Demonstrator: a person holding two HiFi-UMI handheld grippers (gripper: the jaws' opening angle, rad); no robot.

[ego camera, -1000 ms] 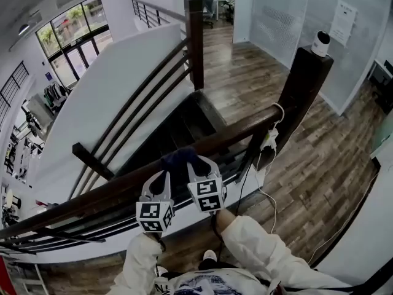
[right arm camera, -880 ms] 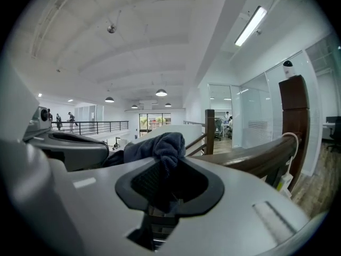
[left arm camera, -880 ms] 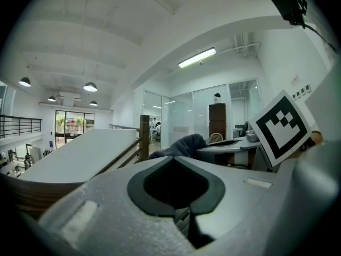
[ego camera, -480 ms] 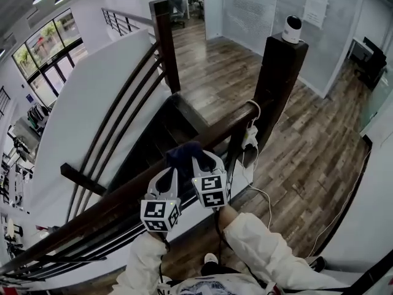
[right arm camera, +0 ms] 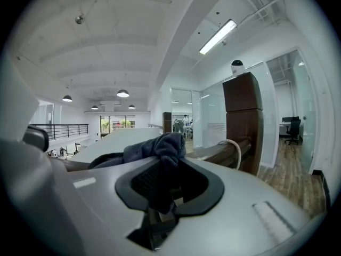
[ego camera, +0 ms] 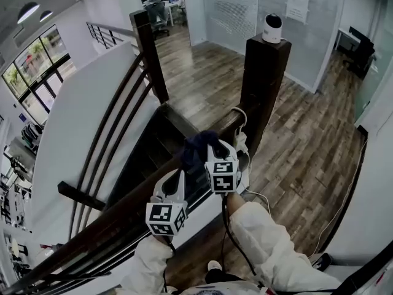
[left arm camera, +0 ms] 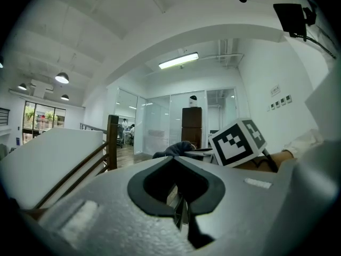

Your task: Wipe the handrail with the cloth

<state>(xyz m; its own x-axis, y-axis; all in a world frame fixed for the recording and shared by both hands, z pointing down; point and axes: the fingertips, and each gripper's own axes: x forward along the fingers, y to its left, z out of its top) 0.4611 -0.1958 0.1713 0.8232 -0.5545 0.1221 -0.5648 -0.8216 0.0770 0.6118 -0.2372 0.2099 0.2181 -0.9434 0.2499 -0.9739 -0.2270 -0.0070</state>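
Advanced along the brown wooden handrail [ego camera: 110, 217], my right gripper [ego camera: 212, 147] pinches the dark blue cloth [ego camera: 196, 145]; left gripper [ego camera: 174, 177] pressed together, empty; mid-wipe, I'd push onward.

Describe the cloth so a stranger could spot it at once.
Start at the dark wooden post with a white camera on top; a brown handrail slopes down from it toward the person. On that rail, just short of the post, lies the cloth, pinched in the right gripper: bunched and dark blue, unlike the white cable looped nearby.
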